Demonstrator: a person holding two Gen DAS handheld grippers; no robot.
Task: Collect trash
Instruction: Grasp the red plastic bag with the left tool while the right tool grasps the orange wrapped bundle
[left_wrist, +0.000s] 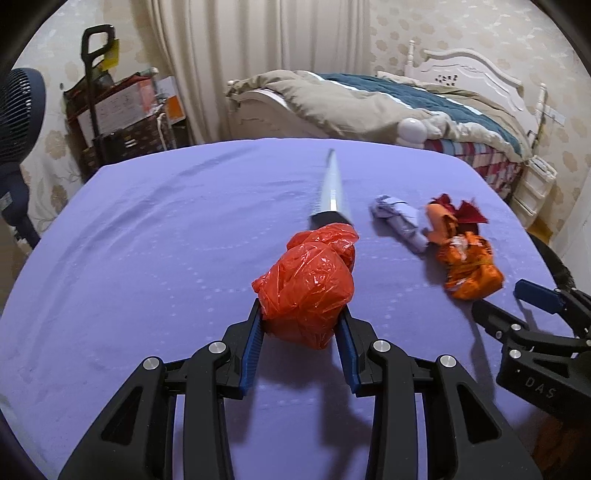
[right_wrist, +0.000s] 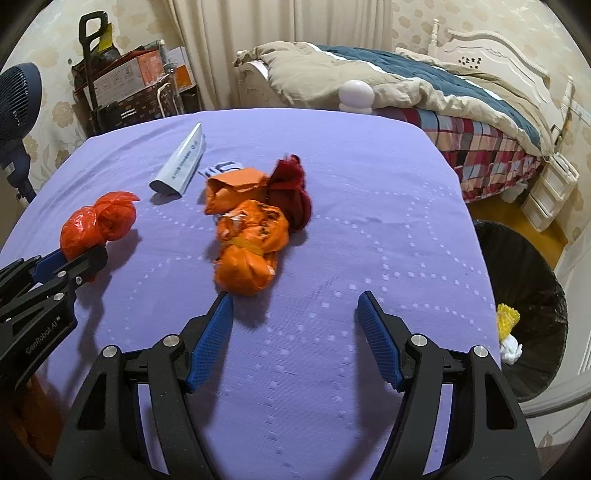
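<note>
My left gripper (left_wrist: 304, 314) is shut on a crumpled red plastic bag (left_wrist: 310, 284), which also shows in the right wrist view (right_wrist: 96, 225), held just above the purple table (left_wrist: 147, 240). My right gripper (right_wrist: 293, 306) is open and empty, just in front of an orange wrapper bundle (right_wrist: 251, 247). Behind that lie an orange paper (right_wrist: 236, 186), a dark red scrap (right_wrist: 291, 192) and a pale blue box (right_wrist: 181, 164). In the left wrist view the orange bundle (left_wrist: 469, 266), a crumpled lilac paper (left_wrist: 402, 221) and the blue box (left_wrist: 332, 192) lie ahead.
A black-lined trash bin (right_wrist: 524, 306) stands right of the table with yellow and white scraps inside. A bed (right_wrist: 424, 96) is behind the table. A fan (left_wrist: 18, 110) and a cart with boxes (left_wrist: 122, 110) stand at the left.
</note>
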